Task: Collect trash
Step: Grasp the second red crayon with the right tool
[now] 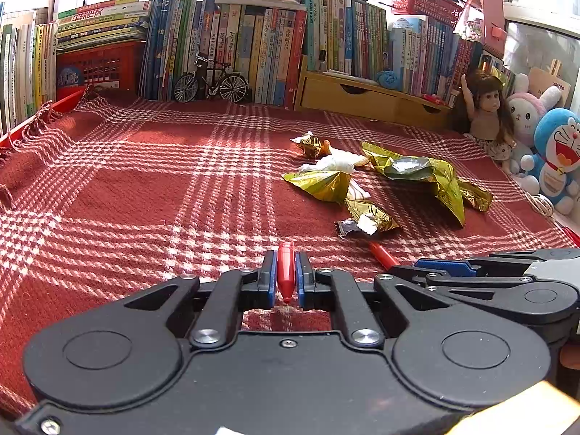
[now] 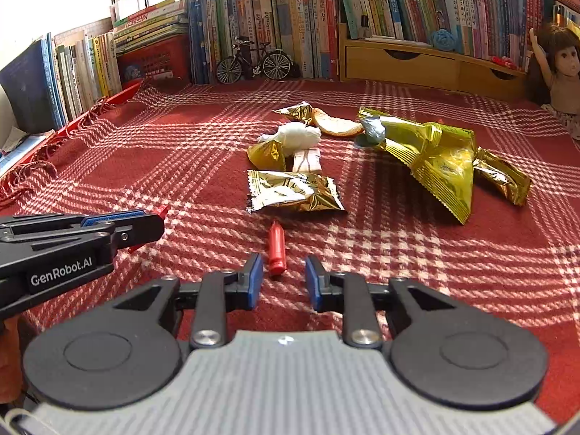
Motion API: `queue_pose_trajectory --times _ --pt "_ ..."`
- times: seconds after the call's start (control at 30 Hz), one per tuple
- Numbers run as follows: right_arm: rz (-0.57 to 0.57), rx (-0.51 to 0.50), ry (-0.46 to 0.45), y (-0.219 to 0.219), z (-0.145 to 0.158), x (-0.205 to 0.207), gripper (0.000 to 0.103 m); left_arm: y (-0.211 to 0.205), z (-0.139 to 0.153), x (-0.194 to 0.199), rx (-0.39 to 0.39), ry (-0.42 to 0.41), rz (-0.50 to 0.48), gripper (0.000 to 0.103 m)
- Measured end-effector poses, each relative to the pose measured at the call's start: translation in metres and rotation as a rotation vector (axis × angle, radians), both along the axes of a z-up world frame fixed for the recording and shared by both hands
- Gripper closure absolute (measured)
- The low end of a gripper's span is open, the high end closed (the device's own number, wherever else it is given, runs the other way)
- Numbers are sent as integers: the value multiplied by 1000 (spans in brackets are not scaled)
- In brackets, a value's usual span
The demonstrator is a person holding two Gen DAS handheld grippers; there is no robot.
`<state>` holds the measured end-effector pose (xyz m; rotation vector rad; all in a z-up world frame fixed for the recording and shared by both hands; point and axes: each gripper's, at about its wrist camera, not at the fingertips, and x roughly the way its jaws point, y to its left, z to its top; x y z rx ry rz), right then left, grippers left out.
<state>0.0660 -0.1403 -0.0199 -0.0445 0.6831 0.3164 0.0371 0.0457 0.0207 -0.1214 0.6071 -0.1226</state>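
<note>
My left gripper point(image 1: 286, 259) is shut on a short red pen piece point(image 1: 285, 272), held low over the red plaid cloth point(image 1: 145, 195). My right gripper point(image 2: 282, 270) stands open, and a red pen cap point(image 2: 277, 252) lies on the cloth just ahead of its blue pads, untouched. The trash lies further out: a flat gold wrapper point(image 2: 295, 192), a large crumpled gold bag point(image 2: 435, 159), a white tissue wad point(image 2: 299, 136), a bread slice point(image 2: 337, 125) and a small gold wrapper point(image 1: 308, 145). The left gripper point(image 2: 145, 223) shows at the left edge of the right wrist view.
Rows of books point(image 1: 253, 47) line the back and left. A model bicycle point(image 1: 212, 83) and a wooden drawer unit point(image 1: 369, 96) stand before them. A doll point(image 1: 487, 108) and plush toys point(image 1: 554, 156) sit at the right edge. A red basket point(image 1: 424, 0) tops the books.
</note>
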Motion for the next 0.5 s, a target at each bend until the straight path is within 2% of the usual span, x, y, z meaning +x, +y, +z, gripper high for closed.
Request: queue_pose_trajectory --times 0.23,0.37,0.5 --pt "-156 -103 -26 -22 1 6 54 2 -3 0 -17 7 4 93" --pt "-141 -25 -25 -33 3 0 50 3 -3 0 -19 7 4 93" --pt "-92 50 -11 -24 5 -4 47 4 -2 -1 -15 0 12 93"
